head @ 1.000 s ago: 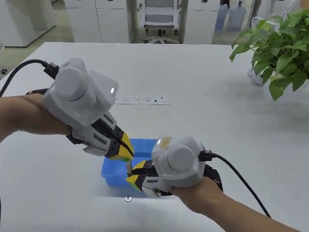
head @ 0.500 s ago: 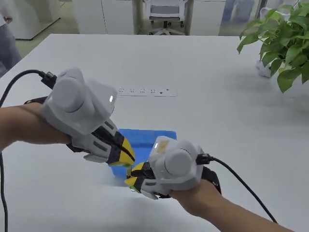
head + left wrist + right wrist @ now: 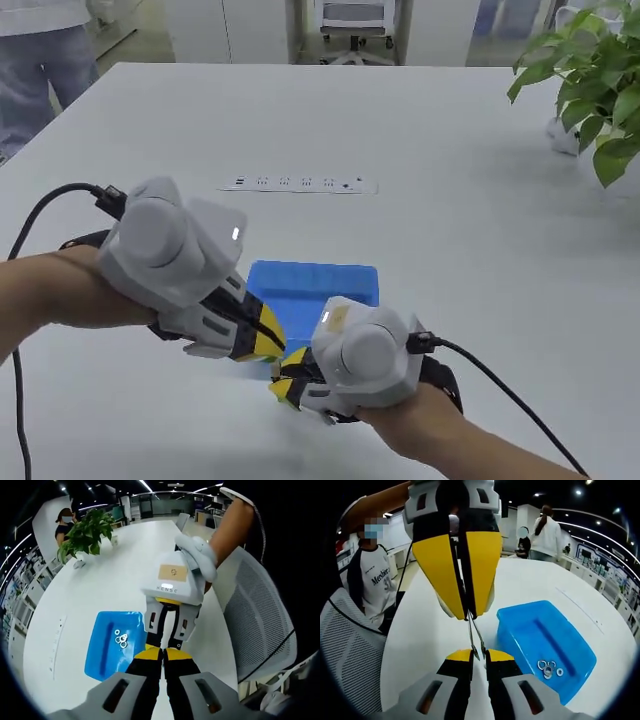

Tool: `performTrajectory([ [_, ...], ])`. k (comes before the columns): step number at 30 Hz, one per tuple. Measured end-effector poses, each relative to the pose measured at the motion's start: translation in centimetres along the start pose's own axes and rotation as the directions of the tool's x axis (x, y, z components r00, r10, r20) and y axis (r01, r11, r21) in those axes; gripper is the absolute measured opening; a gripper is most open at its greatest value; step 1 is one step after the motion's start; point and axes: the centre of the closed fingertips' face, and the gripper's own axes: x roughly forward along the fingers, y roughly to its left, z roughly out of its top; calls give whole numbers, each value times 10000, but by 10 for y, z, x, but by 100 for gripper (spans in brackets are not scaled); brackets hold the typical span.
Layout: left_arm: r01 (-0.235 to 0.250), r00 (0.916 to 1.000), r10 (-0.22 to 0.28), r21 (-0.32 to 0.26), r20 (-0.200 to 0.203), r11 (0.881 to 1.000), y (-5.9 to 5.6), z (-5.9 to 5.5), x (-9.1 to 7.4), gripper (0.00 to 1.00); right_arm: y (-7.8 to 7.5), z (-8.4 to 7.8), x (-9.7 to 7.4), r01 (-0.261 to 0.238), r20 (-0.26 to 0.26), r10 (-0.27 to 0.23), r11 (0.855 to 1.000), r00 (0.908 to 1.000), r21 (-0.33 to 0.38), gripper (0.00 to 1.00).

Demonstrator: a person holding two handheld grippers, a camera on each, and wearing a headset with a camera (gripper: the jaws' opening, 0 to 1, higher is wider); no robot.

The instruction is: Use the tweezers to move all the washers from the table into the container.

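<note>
Blue container (image 3: 320,272): both grippers have dropped over the washer beside it; left gripper (image 3: 470,615) clamps the tweezers (image 3: 471,637), right gripper (image 3: 480,656) pinches their tips narrowly, likely picking.

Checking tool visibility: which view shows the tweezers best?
The right gripper view: the tweezers run in full from the left gripper, whose yellow jaws are shut on them, down to their tips. In the head view and the left gripper view, gripper bodies hide them.
</note>
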Motion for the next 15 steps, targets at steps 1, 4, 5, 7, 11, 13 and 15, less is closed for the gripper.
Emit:
performTrajectory([
  [1, 4, 10000, -4, -20, 4, 10000, 0, 0, 0, 5, -1, -1, 0, 11, -11, -10, 10000, 10000, 25, 11],
  [4, -2, 10000, 2, -46, 7, 10000, 2, -1, 1, 5, -5, -3, 0, 70, -45, -70, 10000, 10000, 56, 11],
  [5, 1, 10000, -1, -59, 25, 10000, 3, 0, 2, 5, -5, -3, 0, 52, -43, -52, 9999, 10000, 86, 11],
  [7, 22, 10000, -22, -59, 15, 10000, 4, -1, 3, 5, -5, -5, 0, 20, -99, -19, 10000, 9999, 84, 11],
  [11, 108, 9999, -108, -53, -67, 9999, 5, -2, 7, 5, -7, -9, 0, 36, -180, -34, 9999, 9998, 136, 12],
  [13, 158, 9999, -158, -63, -68, 9999, 5, -2, 9, 5, -7, -11, 1, 19, -189, -16, 9998, 9998, 180, 12],
  [15, 190, 9998, -191, -64, -111, 9998, 6, -3, 11, 5, -8, -13, 2, 9, -239, -4, 9998, 9997, 208, 12],
])
